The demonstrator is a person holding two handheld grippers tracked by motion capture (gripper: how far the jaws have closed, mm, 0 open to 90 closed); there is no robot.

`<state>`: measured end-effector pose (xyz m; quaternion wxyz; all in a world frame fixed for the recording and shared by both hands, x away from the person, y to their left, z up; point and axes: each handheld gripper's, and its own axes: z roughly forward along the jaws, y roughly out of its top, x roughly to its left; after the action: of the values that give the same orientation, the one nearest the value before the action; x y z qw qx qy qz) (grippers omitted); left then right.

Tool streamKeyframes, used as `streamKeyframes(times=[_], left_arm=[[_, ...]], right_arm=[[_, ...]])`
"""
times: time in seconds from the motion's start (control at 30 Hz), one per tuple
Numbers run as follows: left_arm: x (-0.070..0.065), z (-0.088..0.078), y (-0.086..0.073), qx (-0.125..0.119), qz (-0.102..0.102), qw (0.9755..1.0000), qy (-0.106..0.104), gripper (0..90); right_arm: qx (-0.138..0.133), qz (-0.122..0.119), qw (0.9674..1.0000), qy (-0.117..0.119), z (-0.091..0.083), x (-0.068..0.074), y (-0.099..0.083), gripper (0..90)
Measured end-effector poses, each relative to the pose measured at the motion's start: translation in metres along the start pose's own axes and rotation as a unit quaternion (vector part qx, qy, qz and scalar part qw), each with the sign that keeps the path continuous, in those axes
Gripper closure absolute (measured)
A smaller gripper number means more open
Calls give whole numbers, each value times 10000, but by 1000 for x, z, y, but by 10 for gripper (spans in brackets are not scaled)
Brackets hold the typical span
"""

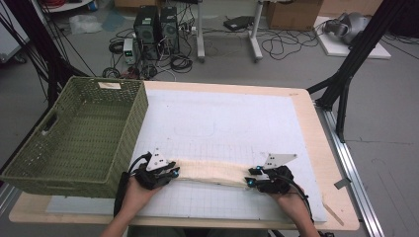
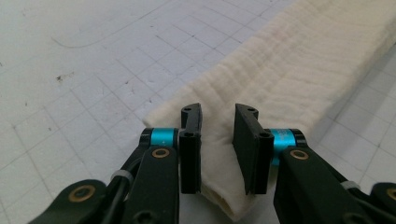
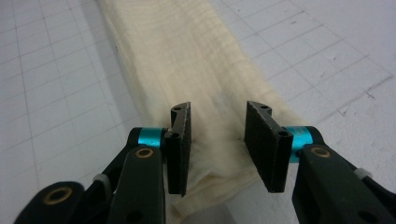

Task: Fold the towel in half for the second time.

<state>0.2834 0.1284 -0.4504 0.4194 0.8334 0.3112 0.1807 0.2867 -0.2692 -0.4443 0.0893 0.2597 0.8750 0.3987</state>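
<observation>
A cream cloth [image 1: 210,171] lies folded into a long narrow strip across the near part of the white gridded mat [image 1: 222,123]. My left gripper [image 1: 170,173] sits at the strip's left end, open, its jaws straddling the cloth end [image 2: 218,154] without closing on it. At the right end my right gripper [image 1: 251,177] is open too, with the cloth [image 3: 210,140] lying between its jaws. The cloth [image 2: 289,70] runs away from the left gripper [image 2: 218,122], and from the right gripper [image 3: 217,119] it stretches toward the upper left.
A green woven basket [image 1: 79,133] stands on the table's left side, close beside my left hand. The wooden table edge [image 1: 316,128] frames the mat. Beyond the table are computer towers [image 1: 155,29], cables and black tripod legs [image 1: 346,74] on the floor.
</observation>
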Motion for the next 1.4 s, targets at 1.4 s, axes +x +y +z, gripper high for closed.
streamKeyframes(times=[1.4], left_arm=[[7, -24, 4, -542, -346, 9979, 112, 517]], right_arm=[[-728, 437, 9963, -102, -17, -4, 6, 434]])
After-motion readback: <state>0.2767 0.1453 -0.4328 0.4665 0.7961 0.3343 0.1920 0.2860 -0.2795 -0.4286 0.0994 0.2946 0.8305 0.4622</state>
